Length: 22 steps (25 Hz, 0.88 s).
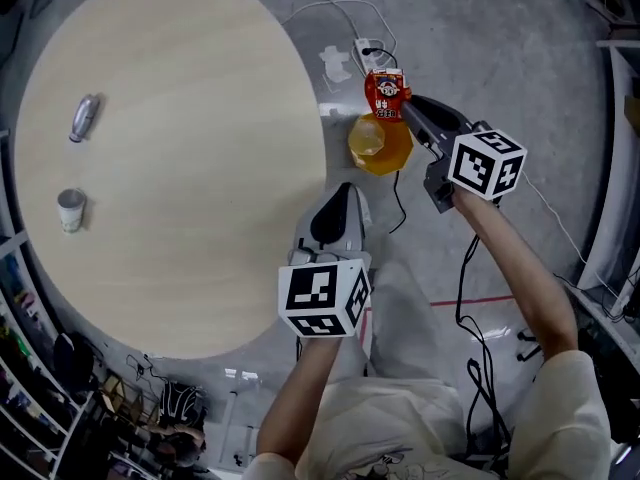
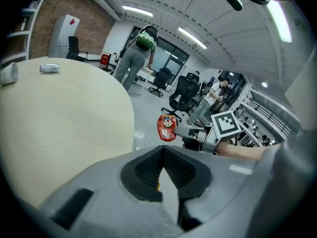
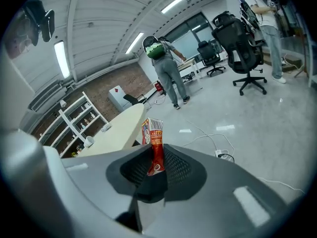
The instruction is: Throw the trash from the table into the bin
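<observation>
A red snack packet is pinched in my right gripper, shut on its lower edge, and hangs just above the yellow bin on the floor beside the round table. The right gripper view shows the packet standing up between the jaws. My left gripper hovers at the table's right edge, shut with nothing in it; in its own view the tips meet. A crushed can and a paper cup lie on the table's far left.
A power strip with cables lies on the floor beyond the bin. Another cable trails by my right arm. Shelving borders the table's left side. A person with a green backpack and office chairs are farther off.
</observation>
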Tool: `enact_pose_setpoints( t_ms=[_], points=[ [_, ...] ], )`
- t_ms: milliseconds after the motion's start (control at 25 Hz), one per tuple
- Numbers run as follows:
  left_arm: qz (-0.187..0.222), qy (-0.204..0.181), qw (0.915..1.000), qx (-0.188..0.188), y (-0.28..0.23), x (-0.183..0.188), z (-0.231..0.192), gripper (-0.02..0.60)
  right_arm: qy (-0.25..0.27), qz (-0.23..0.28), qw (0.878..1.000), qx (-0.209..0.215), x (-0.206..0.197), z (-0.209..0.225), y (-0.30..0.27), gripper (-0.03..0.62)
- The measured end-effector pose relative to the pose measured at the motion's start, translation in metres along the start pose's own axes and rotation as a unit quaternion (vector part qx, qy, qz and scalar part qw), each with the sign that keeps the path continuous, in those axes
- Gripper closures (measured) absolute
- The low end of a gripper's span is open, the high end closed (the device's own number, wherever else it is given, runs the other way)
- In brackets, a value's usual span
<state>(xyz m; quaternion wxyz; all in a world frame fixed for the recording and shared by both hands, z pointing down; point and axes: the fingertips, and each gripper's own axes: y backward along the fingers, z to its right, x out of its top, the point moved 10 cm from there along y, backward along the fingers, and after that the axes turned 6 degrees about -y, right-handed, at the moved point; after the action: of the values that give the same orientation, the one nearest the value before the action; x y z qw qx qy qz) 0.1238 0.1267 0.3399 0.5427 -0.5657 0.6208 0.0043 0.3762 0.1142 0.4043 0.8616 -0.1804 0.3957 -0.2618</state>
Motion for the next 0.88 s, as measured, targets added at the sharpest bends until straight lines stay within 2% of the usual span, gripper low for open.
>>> enact_pose_setpoints(
  t_ms=[200,440,880],
  points=[
    [-0.029,-0.007,0.9995,-0.004,-0.04,-0.027,0.025,0.577,-0.027,-0.006,0.999,-0.02,-0.028,0.046,0.011,0.517],
    [-0.054,0.01,0.9983,0.015,-0.08,-0.074,0.028,0.577,-0.042,-0.024,0.998,-0.03,-0.07,0.094,-0.006,0.517],
    [-0.092,0.036,0.9938,0.05,-0.152,-0.174,-0.01,0.577,-0.039,-0.087,0.994,-0.054,-0.178,0.179,-0.067,0.518]
  ],
)
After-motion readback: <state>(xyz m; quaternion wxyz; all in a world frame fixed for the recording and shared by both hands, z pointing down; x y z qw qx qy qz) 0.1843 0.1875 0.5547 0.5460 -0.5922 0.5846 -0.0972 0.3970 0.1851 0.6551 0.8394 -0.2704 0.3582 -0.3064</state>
